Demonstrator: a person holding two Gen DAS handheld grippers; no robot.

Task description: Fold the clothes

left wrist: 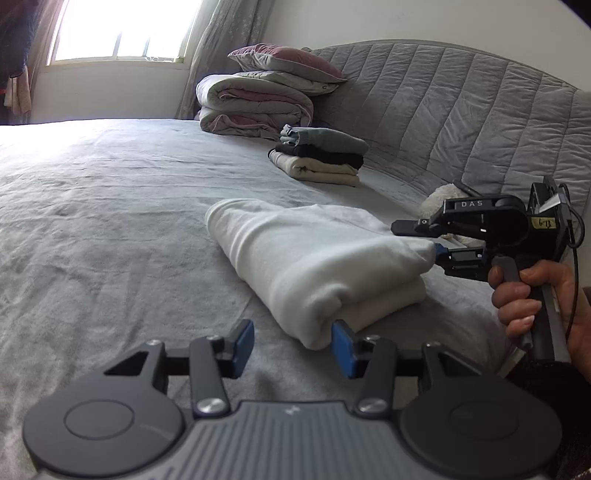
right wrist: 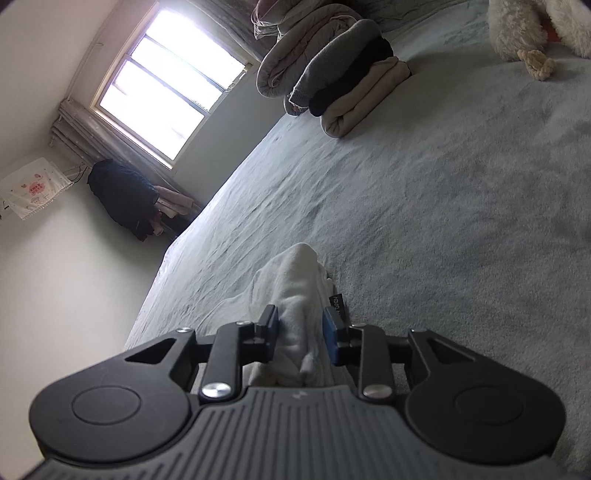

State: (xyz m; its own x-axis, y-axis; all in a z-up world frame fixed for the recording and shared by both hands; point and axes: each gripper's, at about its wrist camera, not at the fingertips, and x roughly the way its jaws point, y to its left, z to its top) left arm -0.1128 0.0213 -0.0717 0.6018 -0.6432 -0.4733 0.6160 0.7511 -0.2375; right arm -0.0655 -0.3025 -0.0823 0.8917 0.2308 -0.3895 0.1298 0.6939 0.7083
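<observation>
So there's a white garment folded into a thick bundle, lying on the grey bed roughly mid-mattress, and that bundle is what everything else sits around.

The left tool is down at the bundle's near corner. Its blue pads are spread wide apart with nothing between them; the right-hand pad sits right against the folded edge, touching or just about, I can't tell which.

The right tool is at the bundle's far-right end, gripped by a hand on its handle. From its own camera the pads are clamped on a bunched-up part of the white cloth, fabric squeezed between them. A small dark label pokes out just beside the right-hand pad.

Beyond the bundle, toward the quilted headboard, there's a stack of folded clothes: grey on top, black in the middle, cream underneath. Behind that stack sits a rolled duvet with pillows on top. A fluffy white plush toy lies on the bed off to the right of the bundle, near the headboard. Window is past the far side of the bed.
</observation>
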